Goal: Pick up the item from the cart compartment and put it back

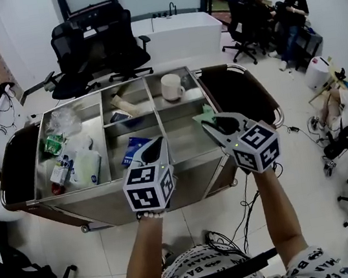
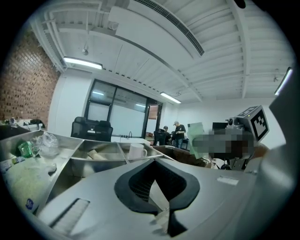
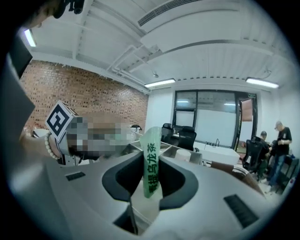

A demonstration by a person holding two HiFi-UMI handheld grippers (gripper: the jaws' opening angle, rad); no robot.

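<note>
Had the slim pale-green printed packet (image 3: 151, 164) pinched in the right gripper (image 1: 214, 122) above the stainless-steel cart (image 1: 105, 201), over its right-hand compartment (image 1: 184, 143), with the left gripper (image 1: 159, 142) shut-jawed and empty alongside; judged pick-up done, needing next a lowering back and release.

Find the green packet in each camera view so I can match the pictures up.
Head view: the green packet sticks out of the right gripper, just right of centre, over the cart.
Left gripper view: right of centre, pale green and upright, beside the blurred patch.
Right gripper view: centre frame, clamped upright between the jaws.
Shared landmark: the black office chairs by the glass wall.
</note>
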